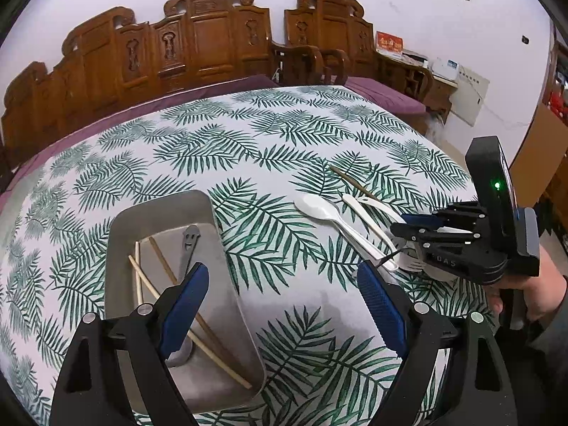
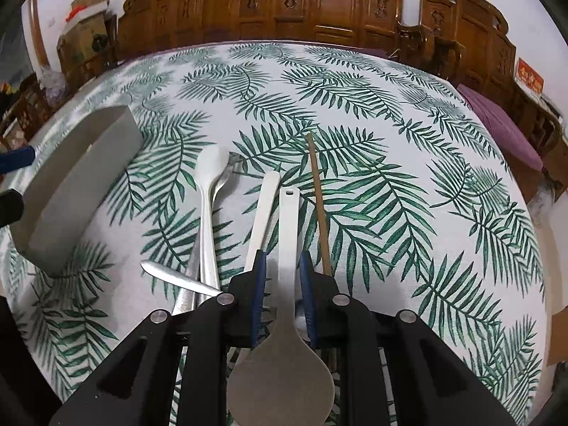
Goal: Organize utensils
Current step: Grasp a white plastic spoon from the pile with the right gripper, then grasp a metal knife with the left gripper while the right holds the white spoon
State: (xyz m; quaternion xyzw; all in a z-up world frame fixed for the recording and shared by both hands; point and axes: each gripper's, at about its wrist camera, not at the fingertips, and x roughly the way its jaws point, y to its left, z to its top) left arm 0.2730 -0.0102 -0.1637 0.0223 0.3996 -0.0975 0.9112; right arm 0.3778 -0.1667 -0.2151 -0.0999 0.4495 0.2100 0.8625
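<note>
In the left wrist view my left gripper stands open, its left finger over the grey tray and its right finger over the cloth. The tray holds pale chopsticks and a grey smiley-faced utensil. To the right, my right gripper reaches into a pile with a white spoon and a brown chopstick. In the right wrist view my right gripper is shut on the handle of a white flat spoon, whose bowl lies near the camera. Beside it lie a white spoon, a white handle and the brown chopstick.
A leaf-patterned cloth covers the table. Metal cutlery lies left of my right gripper, and the grey tray stands at the far left. Carved wooden benches with purple cushions line the far side. A person's hand holds the right gripper.
</note>
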